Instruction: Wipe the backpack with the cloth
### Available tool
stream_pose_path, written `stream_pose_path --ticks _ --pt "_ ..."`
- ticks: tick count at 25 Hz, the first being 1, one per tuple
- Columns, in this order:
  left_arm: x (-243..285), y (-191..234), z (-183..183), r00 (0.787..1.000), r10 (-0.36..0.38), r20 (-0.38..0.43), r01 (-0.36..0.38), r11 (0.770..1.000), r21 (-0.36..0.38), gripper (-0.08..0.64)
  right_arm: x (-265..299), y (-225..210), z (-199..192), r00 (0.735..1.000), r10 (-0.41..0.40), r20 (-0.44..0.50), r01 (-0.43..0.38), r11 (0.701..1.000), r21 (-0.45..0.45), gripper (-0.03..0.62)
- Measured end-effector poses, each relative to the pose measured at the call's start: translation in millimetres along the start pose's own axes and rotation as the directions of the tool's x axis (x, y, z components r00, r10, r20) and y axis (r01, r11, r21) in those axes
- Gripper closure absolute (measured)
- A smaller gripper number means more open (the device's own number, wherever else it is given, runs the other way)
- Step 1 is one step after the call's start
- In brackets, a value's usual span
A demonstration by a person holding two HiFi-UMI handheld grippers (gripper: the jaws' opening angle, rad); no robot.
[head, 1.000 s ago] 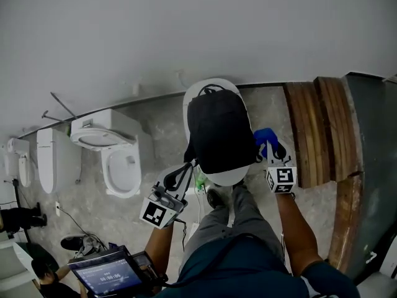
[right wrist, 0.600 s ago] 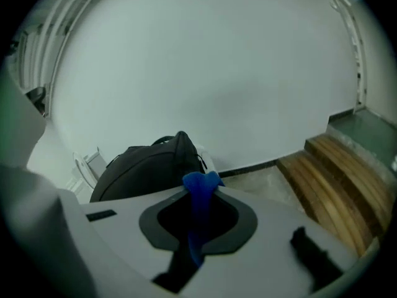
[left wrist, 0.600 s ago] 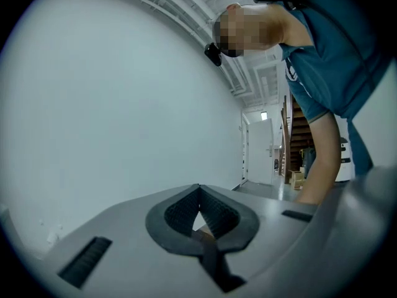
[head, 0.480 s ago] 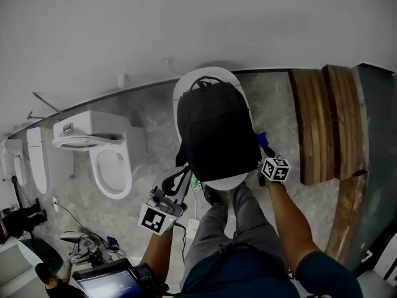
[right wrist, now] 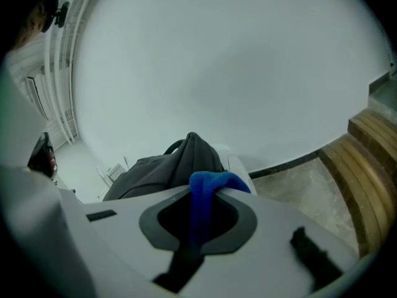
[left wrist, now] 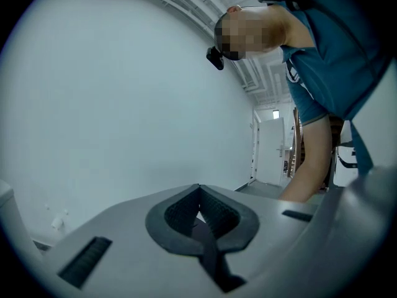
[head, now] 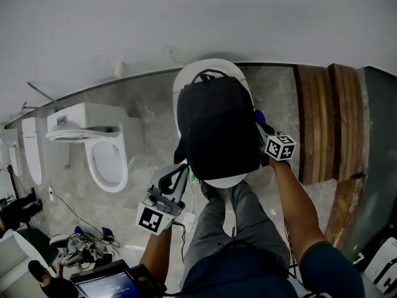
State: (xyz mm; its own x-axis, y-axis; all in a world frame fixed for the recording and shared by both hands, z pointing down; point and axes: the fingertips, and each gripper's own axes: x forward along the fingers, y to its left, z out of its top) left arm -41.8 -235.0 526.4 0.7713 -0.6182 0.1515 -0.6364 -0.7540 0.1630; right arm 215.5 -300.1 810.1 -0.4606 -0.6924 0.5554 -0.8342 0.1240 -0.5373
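Right tongs (right wrist: 198, 198) clenched on blue cloth (right wrist: 209, 182), against backpack (head: 217, 129) right side. Left tongs (left wrist: 200, 194) clenched empty, near its lower-left corner.

Soft, even light is filling the room, seemingly falling from overhead, and it is flattening the white wall (head: 186, 23) into a pale field without glare. The backpack (head: 217, 129) is reading as a nearly featureless black mass, its folds sinking into shadow. A dark vignette is ringing both tool views, and straight lines are bowing toward their edges. Between the jaws of the right tool (right wrist: 196, 194), the blue cloth (right wrist: 208, 184) is blurring; the left tool (left wrist: 200, 194) is looking soft too.
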Motion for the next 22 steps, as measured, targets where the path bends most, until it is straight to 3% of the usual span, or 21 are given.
stream_pose_path --ticks 4,8,13,16,18,22 --pt "0 7 0 1.0 0.019 0.011 -0.019 1.0 -0.012 0.557 31 0 50 0.999 0.034 0.018 -0.033 0.998 -0.044 0.568" --pt "-1 13 -6 0.999 0.045 0.007 -0.045 0.999 -0.027 0.557 63 7 83 0.999 0.044 -0.031 -0.049 0.983 -0.179 0.568" --pt "-6 23 -12 0.997 0.079 0.006 -0.079 0.996 -0.043 0.557 87 10 104 0.995 0.008 -0.097 -0.046 0.917 -0.397 0.569" --pt "-8 29 -14 0.995 0.097 0.006 -0.096 0.994 -0.053 0.557 99 24 123 0.994 0.038 -0.101 -0.081 0.885 -0.458 0.568" --pt "-9 34 -15 0.994 0.109 0.009 -0.108 0.992 -0.058 0.557 117 45 130 0.987 0.06 -0.15 -0.132 0.836 -0.533 0.568" --pt "-14 41 -17 0.992 0.128 0.017 -0.127 0.99 -0.067 0.557 166 85 127 0.958 0.003 -0.287 -0.214 0.671 -0.71 0.568"
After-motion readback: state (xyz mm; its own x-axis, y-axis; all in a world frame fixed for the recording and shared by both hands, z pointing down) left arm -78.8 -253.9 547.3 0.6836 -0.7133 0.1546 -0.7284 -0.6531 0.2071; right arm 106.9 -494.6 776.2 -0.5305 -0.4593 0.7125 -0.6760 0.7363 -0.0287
